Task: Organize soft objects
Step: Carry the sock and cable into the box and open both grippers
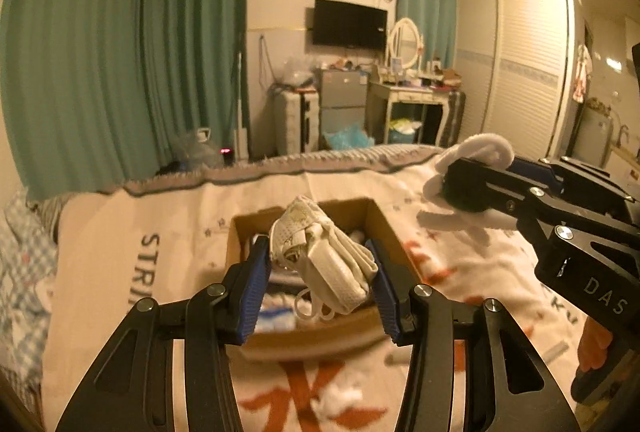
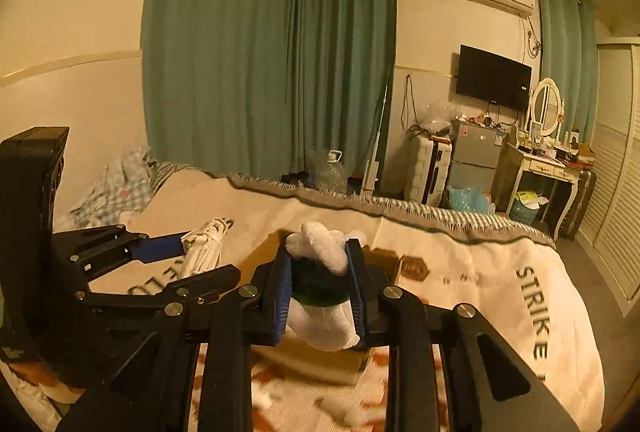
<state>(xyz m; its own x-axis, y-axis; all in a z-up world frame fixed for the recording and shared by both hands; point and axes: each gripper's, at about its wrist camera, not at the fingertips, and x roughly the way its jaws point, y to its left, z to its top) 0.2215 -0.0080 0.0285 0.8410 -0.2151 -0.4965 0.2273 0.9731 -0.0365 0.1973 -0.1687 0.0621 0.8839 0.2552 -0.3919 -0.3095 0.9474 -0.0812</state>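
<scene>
- Left gripper (image 1: 320, 274) clamped on rolled cloth (image 1: 324, 258), box (image 1: 394, 232) directly beneath: lower before letting go.
- Right gripper (image 2: 320, 286) squeezing plush toy (image 2: 322, 272), seemingly over box edge: centre first.

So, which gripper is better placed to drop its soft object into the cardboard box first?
Left, probably. The left gripper holds the folded white cloth directly over the cardboard box. The right gripper, holding the white plush toy, hangs beside the box, over the blanket.
</scene>
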